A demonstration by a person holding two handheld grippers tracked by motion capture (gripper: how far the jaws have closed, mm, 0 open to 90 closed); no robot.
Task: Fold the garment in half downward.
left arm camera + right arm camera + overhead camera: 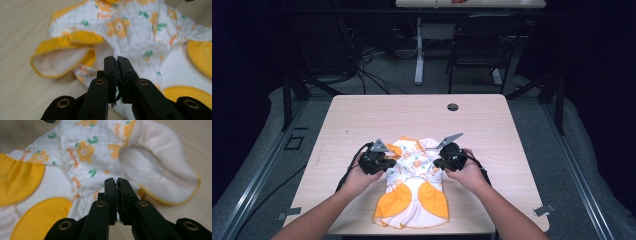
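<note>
A small quilted baby garment (412, 192), white with orange flowers and yellow patches, lies flat near the table's front edge. My left gripper (390, 163) rests at its left side, next to a yellow-edged sleeve (62, 58). In the left gripper view the gripper (116, 61) has its jaws parted by only a thin slit, with no cloth between them. My right gripper (437, 162) sits at the garment's right side by the other sleeve (162, 177). Its jaws (116, 182) also stand a thin slit apart, above the fabric and holding nothing.
The light wooden table (412, 115) has a round cable hole (452, 107) at the back. Beyond it stand a dark chair (482, 45) and a white desk leg (419, 60). Cables lie on the floor behind, and metal rails run along both sides.
</note>
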